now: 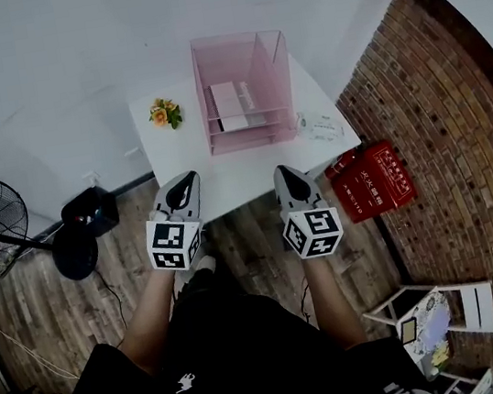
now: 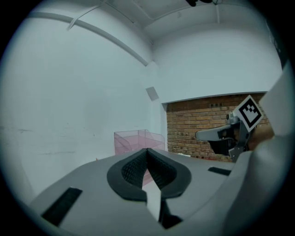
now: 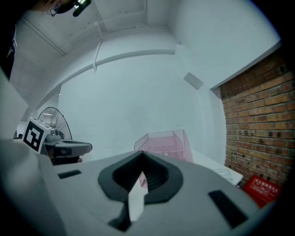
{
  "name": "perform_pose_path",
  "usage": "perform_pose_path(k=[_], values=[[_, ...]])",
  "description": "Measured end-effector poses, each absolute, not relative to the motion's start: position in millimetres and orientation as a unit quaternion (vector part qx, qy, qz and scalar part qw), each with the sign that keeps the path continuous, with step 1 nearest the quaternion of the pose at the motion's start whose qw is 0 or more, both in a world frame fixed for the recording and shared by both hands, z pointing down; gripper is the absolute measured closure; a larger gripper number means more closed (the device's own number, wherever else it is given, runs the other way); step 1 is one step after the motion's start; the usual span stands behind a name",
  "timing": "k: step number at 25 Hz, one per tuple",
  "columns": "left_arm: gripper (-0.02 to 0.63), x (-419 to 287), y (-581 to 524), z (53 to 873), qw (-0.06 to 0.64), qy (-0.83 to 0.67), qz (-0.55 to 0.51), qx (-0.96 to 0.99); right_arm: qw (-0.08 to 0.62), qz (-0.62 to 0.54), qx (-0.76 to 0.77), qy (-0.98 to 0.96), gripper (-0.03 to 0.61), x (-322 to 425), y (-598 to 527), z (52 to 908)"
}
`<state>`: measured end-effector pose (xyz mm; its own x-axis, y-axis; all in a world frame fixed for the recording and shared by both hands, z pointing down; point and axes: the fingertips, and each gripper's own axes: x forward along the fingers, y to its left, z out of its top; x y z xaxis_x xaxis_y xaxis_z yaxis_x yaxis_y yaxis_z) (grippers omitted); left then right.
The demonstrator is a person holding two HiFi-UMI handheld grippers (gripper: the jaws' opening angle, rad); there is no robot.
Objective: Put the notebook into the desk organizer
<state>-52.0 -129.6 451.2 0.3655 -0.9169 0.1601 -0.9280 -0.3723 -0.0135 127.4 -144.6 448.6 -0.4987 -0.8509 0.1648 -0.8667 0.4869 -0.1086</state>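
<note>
A small white table is standing against the pale wall on a wooden plank floor. A pink transparent desk organizer is sitting at its far middle, open side facing the near edge. A little bunch of orange and yellow flowers is lying near the left edge, well apart from the organizer. A clear printed packet is resting by the right edge, just beside the organizer.
</note>
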Motion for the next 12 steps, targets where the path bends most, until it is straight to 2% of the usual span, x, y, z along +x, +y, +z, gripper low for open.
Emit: perform_pose_path(k=[12], values=[[0.611,-31.9,-51.7,435.9,0.028,-0.579,0.059,0.813,0.022,0.062,0.477,-0.877,0.577,151.1,-70.4,419.7]])
